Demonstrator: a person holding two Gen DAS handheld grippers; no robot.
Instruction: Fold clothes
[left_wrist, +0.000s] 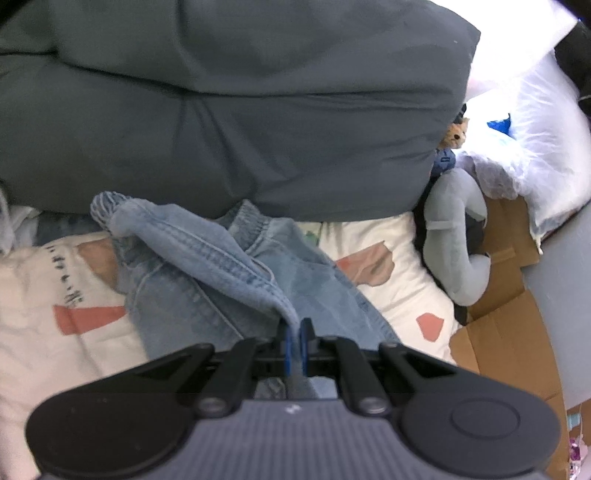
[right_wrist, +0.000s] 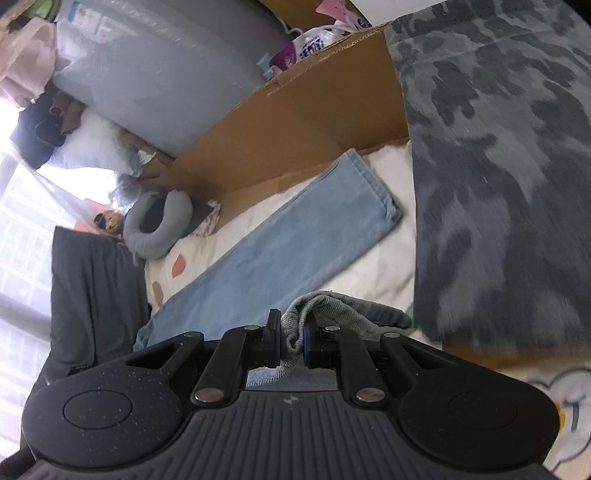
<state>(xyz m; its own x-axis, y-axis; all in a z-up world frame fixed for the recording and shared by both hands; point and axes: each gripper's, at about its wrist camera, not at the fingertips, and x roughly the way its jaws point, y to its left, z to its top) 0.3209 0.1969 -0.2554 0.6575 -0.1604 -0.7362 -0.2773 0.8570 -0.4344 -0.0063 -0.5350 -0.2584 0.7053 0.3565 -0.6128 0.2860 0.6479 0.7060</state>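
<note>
- The left gripper (left_wrist: 295, 334) is clamped on a seamed edge of the light blue jeans (left_wrist: 207, 258); the denim rises in a ridge from its blue pads (left_wrist: 305, 343) up and to the left, ending in the gathered waistband near the dark grey duvet (left_wrist: 236, 110)
- The right gripper (right_wrist: 291, 341) is closed on a bunched fold of the same jeans (right_wrist: 295, 236), the cloth wedged between its jaws and spilling to the right
- In both views the jeans lie on the bed (left_wrist: 388, 266), on a white sheet printed with pink and brown shapes
- Only the right wrist view shows the leg of the jeans stretched flat and straight, running away to its hem beside the cardboard box (right_wrist: 295, 122), and a grey mottled blanket (right_wrist: 498, 184) filling the right side
- Only the left wrist view shows the waistband end of the jeans, crumpled and partly lifted, just below the duvet
- A grey neck pillow (left_wrist: 458, 236) sits at the bed's edge beside flattened cardboard in the left view; the right view shows it farther off, next to the duvet
</note>
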